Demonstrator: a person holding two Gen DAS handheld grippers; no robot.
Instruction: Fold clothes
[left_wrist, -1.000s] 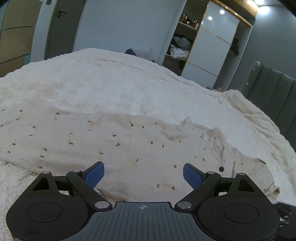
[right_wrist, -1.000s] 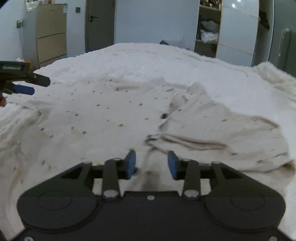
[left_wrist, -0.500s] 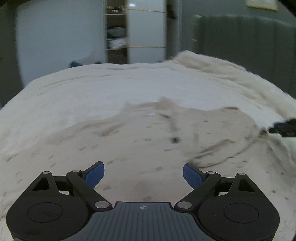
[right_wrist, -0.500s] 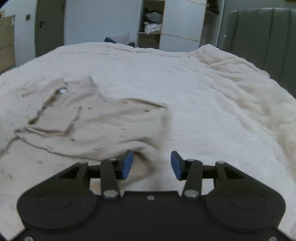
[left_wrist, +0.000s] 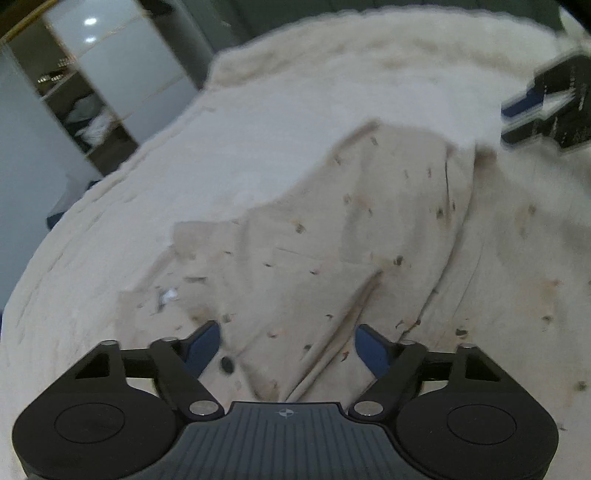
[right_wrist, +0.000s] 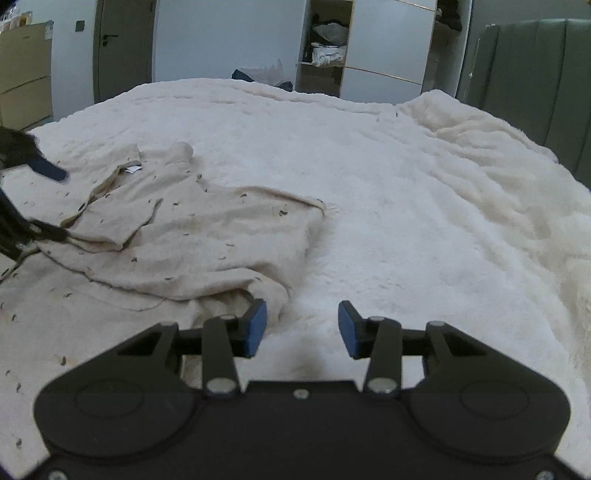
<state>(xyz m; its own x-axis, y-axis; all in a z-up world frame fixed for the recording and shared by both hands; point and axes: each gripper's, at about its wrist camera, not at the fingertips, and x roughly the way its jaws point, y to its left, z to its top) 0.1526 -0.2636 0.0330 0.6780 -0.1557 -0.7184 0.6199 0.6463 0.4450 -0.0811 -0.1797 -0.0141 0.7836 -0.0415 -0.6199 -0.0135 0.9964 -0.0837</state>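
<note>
A beige shirt with small dark specks (left_wrist: 332, 258) lies crumpled and partly folded over itself on a white fluffy bed cover (left_wrist: 295, 122). My left gripper (left_wrist: 286, 345) is open and empty, low over the shirt near its button placket and collar label. The shirt also shows in the right wrist view (right_wrist: 192, 229), left of centre. My right gripper (right_wrist: 302, 326) is open and empty, just above the bed cover (right_wrist: 424, 221) at the shirt's right sleeve end. The right gripper appears in the left wrist view (left_wrist: 546, 107) at top right. The left gripper appears at the left edge of the right wrist view (right_wrist: 33, 192).
A wardrobe with open shelves (right_wrist: 332, 48) and a door (right_wrist: 122, 44) stand beyond the bed. A grey padded headboard (right_wrist: 535, 85) is at the right. The bed cover bunches up along the right side (right_wrist: 554, 258).
The left gripper has swung right and tilted, now low over the shirt's collar area. The right gripper has moved right to the sleeve end and its jaws have opened wider.
</note>
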